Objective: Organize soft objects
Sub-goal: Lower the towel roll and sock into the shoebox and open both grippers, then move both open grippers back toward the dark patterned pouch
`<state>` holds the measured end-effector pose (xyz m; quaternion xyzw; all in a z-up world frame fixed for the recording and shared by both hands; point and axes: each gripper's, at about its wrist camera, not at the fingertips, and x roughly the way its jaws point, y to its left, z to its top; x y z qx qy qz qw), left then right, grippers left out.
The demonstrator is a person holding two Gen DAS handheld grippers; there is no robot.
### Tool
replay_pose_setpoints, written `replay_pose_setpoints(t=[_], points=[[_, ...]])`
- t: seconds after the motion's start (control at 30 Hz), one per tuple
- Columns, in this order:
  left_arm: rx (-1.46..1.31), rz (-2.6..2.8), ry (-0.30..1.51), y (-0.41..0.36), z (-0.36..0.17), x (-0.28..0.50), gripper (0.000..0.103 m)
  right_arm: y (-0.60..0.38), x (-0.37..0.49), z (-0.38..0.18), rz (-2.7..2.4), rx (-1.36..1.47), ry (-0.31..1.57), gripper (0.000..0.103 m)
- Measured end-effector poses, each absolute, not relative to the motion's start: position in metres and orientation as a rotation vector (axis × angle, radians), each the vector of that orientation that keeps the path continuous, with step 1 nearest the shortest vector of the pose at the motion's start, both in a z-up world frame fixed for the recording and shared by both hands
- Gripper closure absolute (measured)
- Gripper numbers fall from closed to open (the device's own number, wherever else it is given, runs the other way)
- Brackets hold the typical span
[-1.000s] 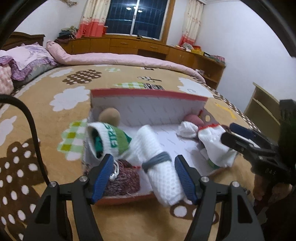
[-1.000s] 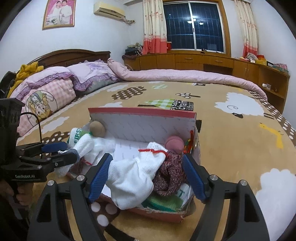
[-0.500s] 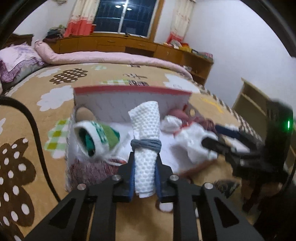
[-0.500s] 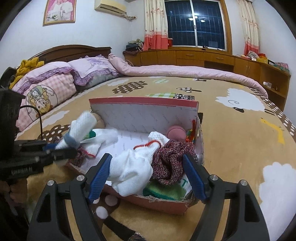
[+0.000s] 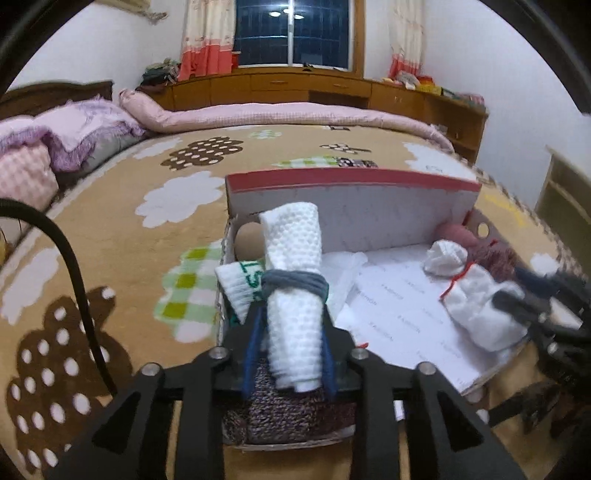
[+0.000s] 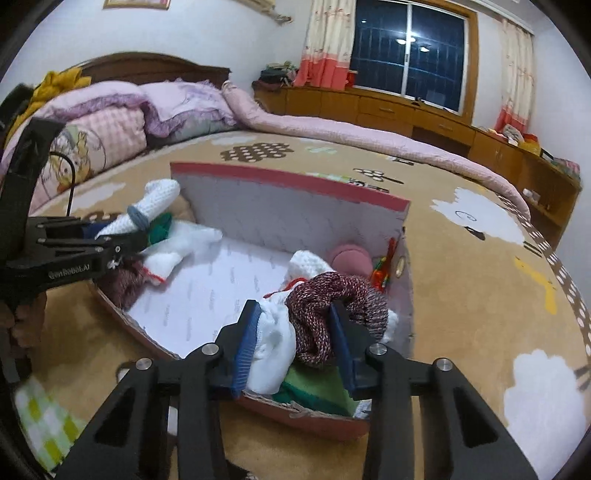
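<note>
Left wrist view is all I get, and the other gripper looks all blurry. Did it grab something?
Observer: Yes. The right gripper has just been closing its jaws, and they now pinch a white cloth and a maroon knit together.
Operator: Is anything hiding under them?
Observer: A green cloth, in the near corner of the box.

**Hidden and blurred parts**

In the left wrist view the right tool [image 5: 532,295] is smeared by motion blur, its fingertips indistinct. The green fabric [image 6: 314,391] lies mostly buried under the white sock [image 6: 273,343] and maroon knit [image 6: 328,306]. A framed picture [image 6: 136,3] is cut off by the top edge.
</note>
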<state>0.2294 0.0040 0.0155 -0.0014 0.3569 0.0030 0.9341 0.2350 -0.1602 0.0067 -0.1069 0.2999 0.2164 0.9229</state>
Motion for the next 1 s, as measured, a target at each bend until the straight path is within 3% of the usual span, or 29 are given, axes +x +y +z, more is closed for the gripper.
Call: replay_pose_setpoints(t=[0.1,0.17,0.27,0.37,0.57,1.0], points=[[-0.064,-0.004,0.714,0.011,0.015,0.227,0.065,-0.158,0.242,0.003,0.448,-0.240,0.630,0.064],[-0.054,0.014,0.682,0.011,0.017,0.223,0.057,-0.161,0.250,0.002,0.465,-0.222,0.662,0.064],[0.013,0.058,0.576,0.002,0.026,0.208,0.055,-0.167,0.257,0.001,0.473,-0.189,0.694,0.064],[-0.022,-0.001,0.546,0.001,0.036,0.199,0.050,-0.164,0.249,0.006,0.466,-0.208,0.674,0.057],[-0.097,-0.066,0.586,0.008,0.037,0.197,0.052,-0.167,0.237,0.019,0.457,-0.150,0.634,0.041],[-0.074,-0.134,0.599,-0.011,0.043,0.179,0.052,-0.189,0.221,0.034,0.447,0.022,0.645,0.041]])
